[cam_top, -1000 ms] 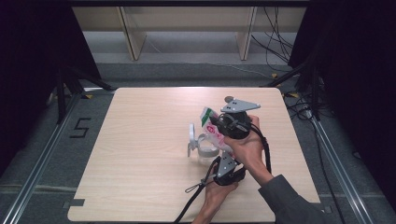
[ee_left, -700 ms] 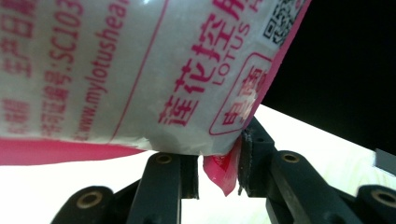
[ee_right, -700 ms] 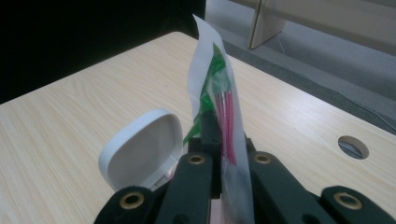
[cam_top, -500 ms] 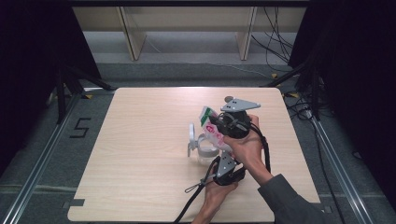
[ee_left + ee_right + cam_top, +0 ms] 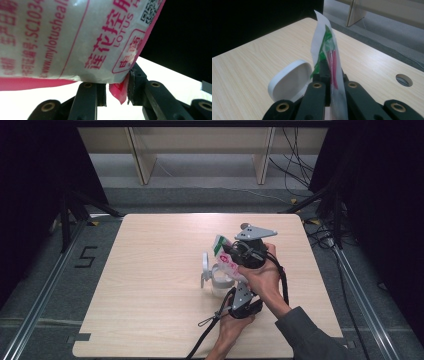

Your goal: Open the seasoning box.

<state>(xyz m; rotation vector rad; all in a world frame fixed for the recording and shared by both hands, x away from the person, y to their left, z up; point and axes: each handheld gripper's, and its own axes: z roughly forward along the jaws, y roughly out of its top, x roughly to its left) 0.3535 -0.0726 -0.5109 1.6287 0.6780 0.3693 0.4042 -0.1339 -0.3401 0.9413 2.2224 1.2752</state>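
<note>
Right gripper (image 5: 235, 251) clamps the top edge of a plastic sachet (image 5: 226, 261), jaws fully closed on it; the right gripper view shows the thin white, green and pink film pinched between the black jaws. Left gripper (image 5: 239, 292) comes from below, jaws partly closed, nipping the pink bottom corner of the sachet (image 5: 120, 93). Sachet hangs tilted between both grippers, above a clear container (image 5: 220, 282) with open white flip lid (image 5: 204, 266) standing on the tabletop (image 5: 150, 270), right of centre. Both hands close together.
</note>
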